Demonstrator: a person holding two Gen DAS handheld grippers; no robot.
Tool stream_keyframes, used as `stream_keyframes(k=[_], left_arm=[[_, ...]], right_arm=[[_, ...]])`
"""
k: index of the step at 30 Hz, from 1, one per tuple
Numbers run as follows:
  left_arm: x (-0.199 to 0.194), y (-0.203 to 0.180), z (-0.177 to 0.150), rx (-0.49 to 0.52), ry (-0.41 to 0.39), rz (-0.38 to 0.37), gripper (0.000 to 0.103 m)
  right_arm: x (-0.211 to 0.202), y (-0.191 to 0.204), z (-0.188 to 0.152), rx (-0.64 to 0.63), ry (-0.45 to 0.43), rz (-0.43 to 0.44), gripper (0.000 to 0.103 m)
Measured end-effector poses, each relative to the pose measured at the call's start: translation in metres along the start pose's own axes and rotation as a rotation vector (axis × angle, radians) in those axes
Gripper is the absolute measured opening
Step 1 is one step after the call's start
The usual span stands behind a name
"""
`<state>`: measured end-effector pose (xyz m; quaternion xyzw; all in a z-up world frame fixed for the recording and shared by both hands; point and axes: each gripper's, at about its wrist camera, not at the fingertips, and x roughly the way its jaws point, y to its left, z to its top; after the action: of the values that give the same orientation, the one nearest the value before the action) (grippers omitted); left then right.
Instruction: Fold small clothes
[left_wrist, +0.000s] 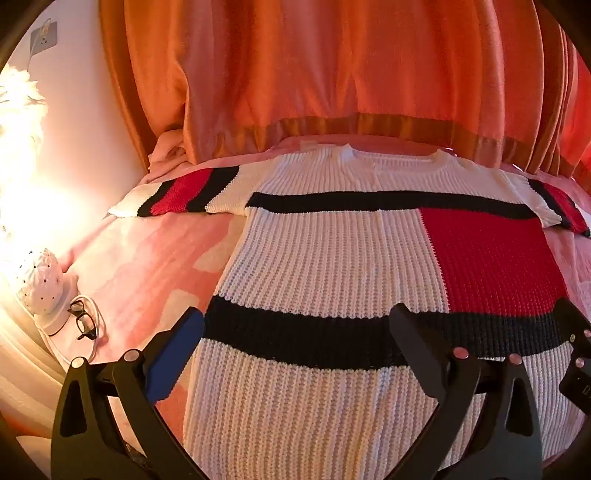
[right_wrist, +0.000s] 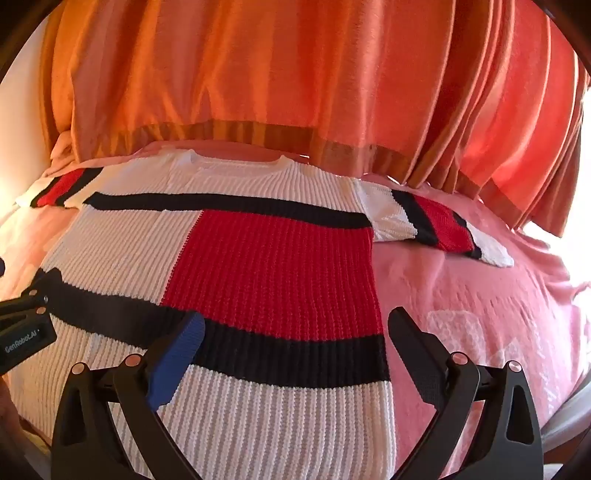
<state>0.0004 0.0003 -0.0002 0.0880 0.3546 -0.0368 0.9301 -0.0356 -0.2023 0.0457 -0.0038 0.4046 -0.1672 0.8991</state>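
- the knit sweater (left_wrist: 332, 266) lies flat across the pink bed (left_wrist: 140, 266), neck toward the curtain-side edge.
- left gripper (left_wrist: 295, 332) and right gripper (right_wrist: 295, 332) hover over its hem, jaws spread, empty.
- folding not yet begun; next likely calls for pinching a side.

Sweater (left_wrist: 332, 258) flat on bed (left_wrist: 147, 266), curtain (left_wrist: 314, 66) behind.

The sweater's (left_wrist: 325, 258) hem runs off the bottom edge in both views (gripper arms cover part), and the lamp (left_wrist: 22, 155) beside the bed is blown out to glare
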Motion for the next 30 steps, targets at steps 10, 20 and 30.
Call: stream_keyframes(k=[10,20,30], left_arm=[[0.003,0.001,0.000,0.010,0.007,0.001,0.098],[0.003,-0.003,-0.001,0.002,-0.001,0.006,0.098],[0.003,-0.006,-0.004,0.004,-0.001,0.009,0.098]], right_arm=[[0.009,-0.008,-0.003,0.053,0.020,0.004,0.098],[0.010,-0.002,-0.005,0.040,0.026,0.007,0.098],[0.011,0.000,-0.004,0.044,0.030,0.018,0.098]])
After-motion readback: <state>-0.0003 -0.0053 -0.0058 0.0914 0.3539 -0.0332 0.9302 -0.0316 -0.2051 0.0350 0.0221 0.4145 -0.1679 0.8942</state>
